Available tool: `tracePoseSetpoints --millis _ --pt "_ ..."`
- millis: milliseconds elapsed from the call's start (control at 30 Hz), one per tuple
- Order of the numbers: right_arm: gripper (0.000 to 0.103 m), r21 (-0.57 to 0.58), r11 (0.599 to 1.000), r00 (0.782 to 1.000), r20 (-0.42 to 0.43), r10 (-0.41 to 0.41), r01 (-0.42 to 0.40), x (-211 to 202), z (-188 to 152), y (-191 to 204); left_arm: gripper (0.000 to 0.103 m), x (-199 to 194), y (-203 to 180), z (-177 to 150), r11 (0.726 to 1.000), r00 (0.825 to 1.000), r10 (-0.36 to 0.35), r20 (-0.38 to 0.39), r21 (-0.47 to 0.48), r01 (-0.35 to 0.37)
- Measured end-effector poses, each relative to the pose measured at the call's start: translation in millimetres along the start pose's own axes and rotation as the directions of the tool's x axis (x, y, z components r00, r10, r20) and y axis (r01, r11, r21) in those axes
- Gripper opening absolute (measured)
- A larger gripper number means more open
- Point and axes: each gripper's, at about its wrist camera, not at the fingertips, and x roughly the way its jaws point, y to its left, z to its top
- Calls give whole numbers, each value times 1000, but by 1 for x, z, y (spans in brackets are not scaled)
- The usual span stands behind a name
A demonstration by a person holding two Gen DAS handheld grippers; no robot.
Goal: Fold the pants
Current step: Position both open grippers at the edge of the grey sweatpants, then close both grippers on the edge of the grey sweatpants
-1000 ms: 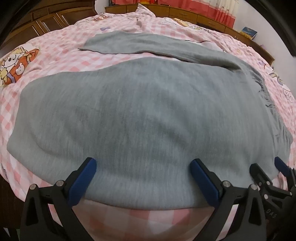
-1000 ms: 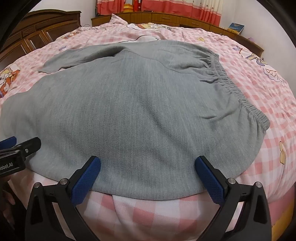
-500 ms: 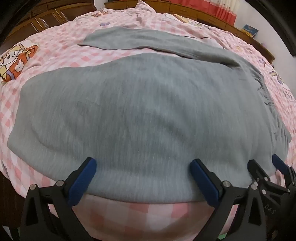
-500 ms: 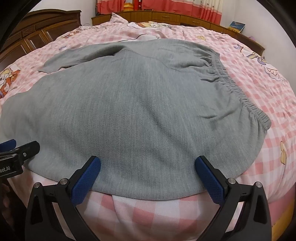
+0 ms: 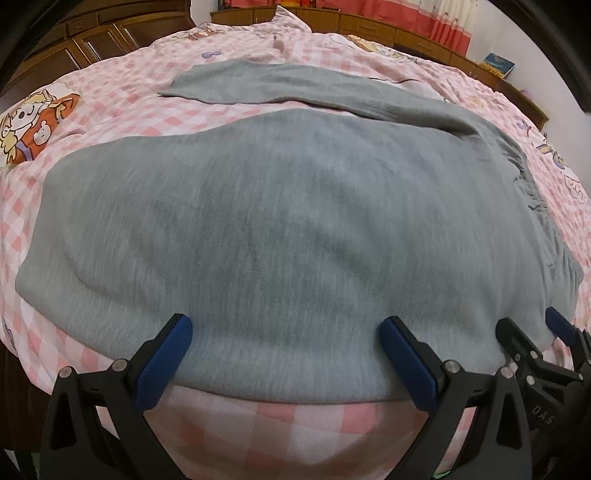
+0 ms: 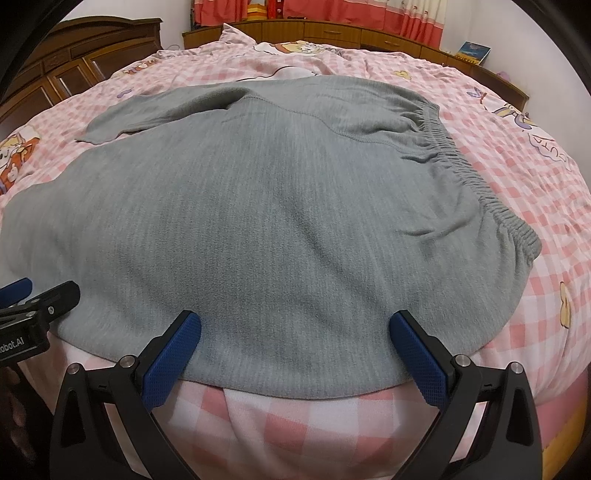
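Pink-and-white checked bedding [image 5: 280, 417] printed with cartoon figures covers the bed, and dark wooden cabinets [image 6: 48, 85] and red curtains [image 6: 332, 14] close off the room behind it. We see the grey knit pants [image 5: 295, 240] spread flat across the bed, their near edge lying close to the bed's front edge, just ahead of both grippers. We hold the left gripper [image 5: 284, 358] with its blue-padded fingers spread wide and nothing between them, the tips at the near hem of the fabric. We hold the right gripper [image 6: 295, 343] the same way, spread wide and empty, further along that edge toward the waist. Writing is scarce: from the left wrist we read "DAS" on the black body of the right gripper at the lower right, and from the right wrist "obot.AI" on the left gripper at the left edge. Only the right wrist view shows the gathered elastic waistband [image 6: 476, 184] and the stitched seam clearly; the left wrist view gives more of the far leg [image 5: 280, 85], which angles away toward the left. A blue book [image 6: 474, 51] rests on the low wooden unit at the far right.
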Motion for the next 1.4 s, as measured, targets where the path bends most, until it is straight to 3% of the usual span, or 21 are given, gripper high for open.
tracePoseSetpoints --millis 167,333,567,733,933,1200,1400 --pt "103 -9 1000 1000 -2 -3 2 1 0 -1 103 0 0 2 1000 1000 3 -7 4 -3" --pt "103 -15 1000 1000 -9 0 0 -1 1 -1 103 -2 -1 -3 1000 999 1 46 9 -1" --pt "103 -1 1000 1000 24 -3 3 -3 -3 0 103 0 -2 3 1000 1000 5 -3 16 -4" --pt "103 42 999 999 44 10 -12 -5 -2 -3 103 -1 1 4 998 999 -32 -7 54 32" --pt "103 5 1000 999 18 28 -28 -6 2 -2 103 -9 10 9 991 999 -47 1 126 47" --pt "97 -23 987 987 -29 158 -159 -18 32 -22 103 -24 39 55 993 996 -78 36 89 74" --pt "96 -34 988 989 -20 147 -148 -14 73 -49 103 -20 67 114 998 997 -50 52 38 48"
